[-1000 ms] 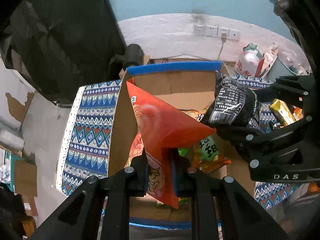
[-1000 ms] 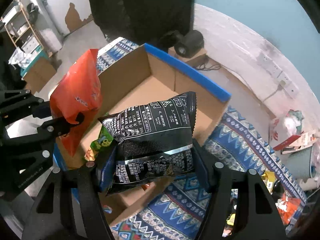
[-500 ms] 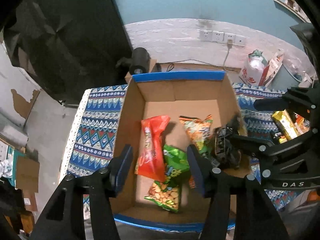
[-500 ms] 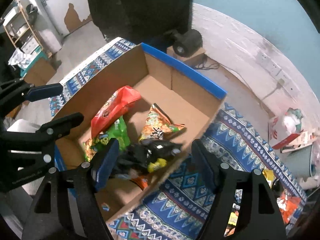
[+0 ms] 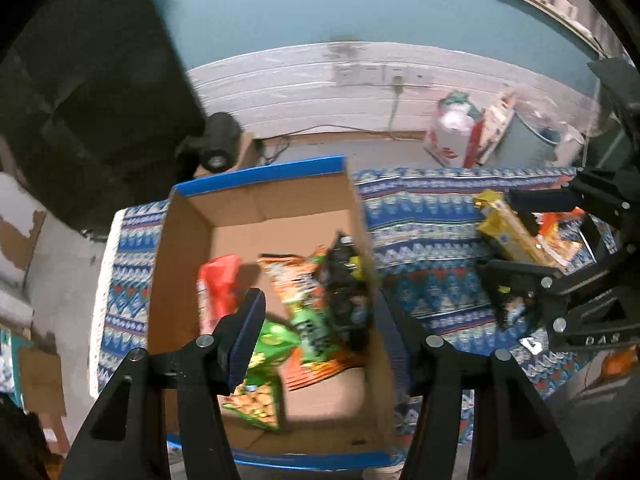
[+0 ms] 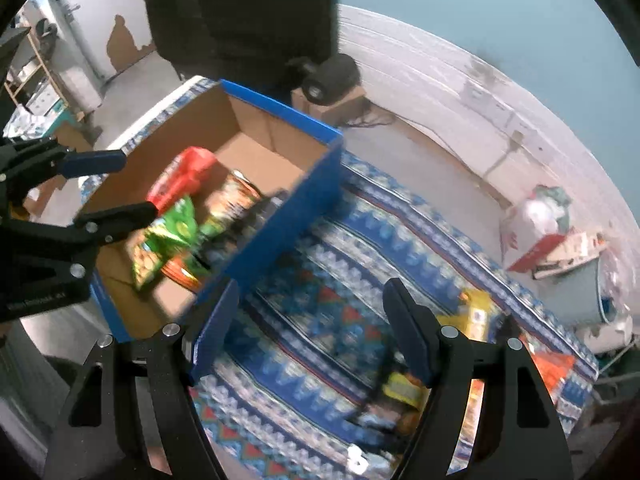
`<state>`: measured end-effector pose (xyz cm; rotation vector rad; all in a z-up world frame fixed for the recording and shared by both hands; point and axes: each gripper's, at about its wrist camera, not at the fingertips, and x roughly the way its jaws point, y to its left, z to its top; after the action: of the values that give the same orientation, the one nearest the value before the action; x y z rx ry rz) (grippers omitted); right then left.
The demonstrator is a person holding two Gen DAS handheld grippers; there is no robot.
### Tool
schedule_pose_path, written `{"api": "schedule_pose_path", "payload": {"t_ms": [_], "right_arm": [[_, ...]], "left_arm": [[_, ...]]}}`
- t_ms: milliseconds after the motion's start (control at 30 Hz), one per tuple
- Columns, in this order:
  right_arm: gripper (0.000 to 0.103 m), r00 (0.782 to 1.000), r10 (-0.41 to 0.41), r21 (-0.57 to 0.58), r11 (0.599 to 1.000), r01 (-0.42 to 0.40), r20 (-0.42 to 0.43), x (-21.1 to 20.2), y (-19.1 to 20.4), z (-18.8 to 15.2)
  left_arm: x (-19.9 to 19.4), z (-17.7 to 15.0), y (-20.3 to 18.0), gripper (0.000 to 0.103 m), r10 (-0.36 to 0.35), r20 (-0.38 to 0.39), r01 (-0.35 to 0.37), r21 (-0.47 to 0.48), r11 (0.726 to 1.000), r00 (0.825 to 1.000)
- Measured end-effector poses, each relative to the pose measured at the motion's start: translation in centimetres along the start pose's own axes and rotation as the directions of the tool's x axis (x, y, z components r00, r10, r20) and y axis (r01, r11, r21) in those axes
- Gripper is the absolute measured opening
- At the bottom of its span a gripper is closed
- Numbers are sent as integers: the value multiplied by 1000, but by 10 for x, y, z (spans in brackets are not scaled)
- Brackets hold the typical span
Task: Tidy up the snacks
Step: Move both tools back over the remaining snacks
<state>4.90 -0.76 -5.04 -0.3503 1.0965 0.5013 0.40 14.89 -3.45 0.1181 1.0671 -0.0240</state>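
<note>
A cardboard box [image 5: 256, 204] with blue edges [image 6: 280, 236] sits on a patterned cloth. Inside lie a red bag [image 5: 218, 280], an orange bag [image 5: 296, 276], a black bag [image 5: 346, 280] and green bags [image 5: 272, 340]. The red bag [image 6: 188, 172] and green bags [image 6: 172, 228] also show in the right wrist view. My left gripper [image 5: 320, 324] is open and empty above the box. My right gripper [image 6: 312, 324] is open and empty above the cloth, right of the box. More snacks [image 5: 508, 232] lie on the cloth at the right, among them a yellow pack [image 6: 476, 312].
The blue patterned cloth [image 6: 360, 232] covers the surface. A black speaker [image 5: 220, 144] stands behind the box. A white bag [image 5: 452, 132] and a grey bin [image 5: 528, 140] stand by the wall, with sockets above. Floor and cardboard lie at the left.
Both grippers opened and dropped the red bag and the black bag into the box. Both then swung to the right, the right one off the box and over the cloth.
</note>
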Motion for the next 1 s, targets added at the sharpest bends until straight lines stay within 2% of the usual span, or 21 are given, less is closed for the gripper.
{"api": "schedule_pose_path", "payload": {"t_ms": [167, 567, 800, 1000], "right_arm": [[75, 999, -36, 24, 999, 37, -17, -13, -35, -27], [75, 995, -87, 90, 992, 90, -43, -33, -103, -75], [75, 993, -100, 141, 984, 109, -66, -31, -141, -104], [75, 988, -104, 190, 974, 125, -113, -19, -173, -129]], "left_arm": [[-1, 7, -30, 59, -31, 0, 31, 47, 998, 1000], [17, 22, -103, 59, -113, -69, 121, 119, 986, 991], [36, 24, -143, 63, -115, -113, 134, 171, 976, 987], [59, 26, -171, 63, -142, -177, 175, 185, 967, 974]]}}
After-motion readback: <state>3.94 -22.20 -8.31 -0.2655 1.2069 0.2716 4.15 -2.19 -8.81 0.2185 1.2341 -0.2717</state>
